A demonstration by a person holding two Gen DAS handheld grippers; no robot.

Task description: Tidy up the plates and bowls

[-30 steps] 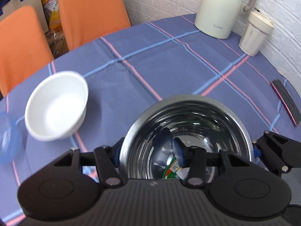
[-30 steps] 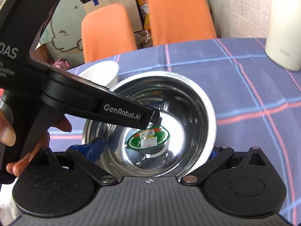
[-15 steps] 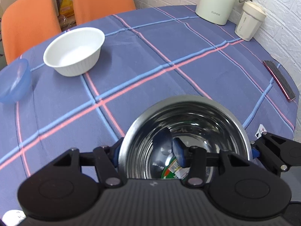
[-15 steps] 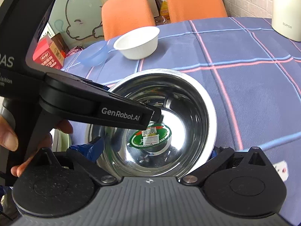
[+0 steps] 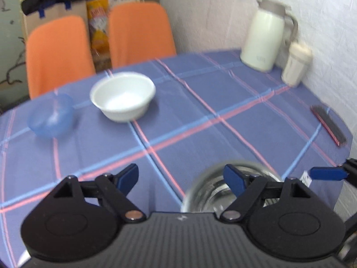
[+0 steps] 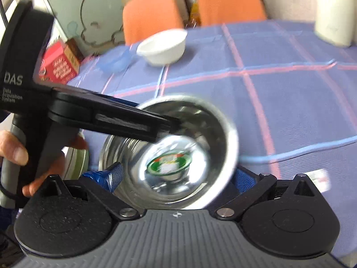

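A steel bowl [image 6: 178, 147] with a green sticker inside sits at the near edge of the blue checked table; it also shows in the left wrist view [image 5: 225, 192]. My right gripper [image 6: 176, 178] stands wide around it, its blue fingers [image 6: 111, 176] on either side of the bowl. My left gripper [image 5: 180, 178] is open, its right finger [image 5: 234, 178] over the bowl's rim and its left finger over the cloth. A white bowl [image 5: 122, 96] and a blue translucent bowl [image 5: 51, 118] stand far left.
A cream kettle [image 5: 265, 42] and a lidded cup [image 5: 295, 67] stand at the far right by the wall. A dark flat case [image 5: 328, 125] lies near the right edge. Two orange chairs [image 5: 138, 31] stand behind the table. A green plate [image 6: 75, 160] lies beside the steel bowl.
My left gripper has let go of the steel bowl's rim, opened and shifted left and up. The steel bowl stays between my right gripper's fingers.
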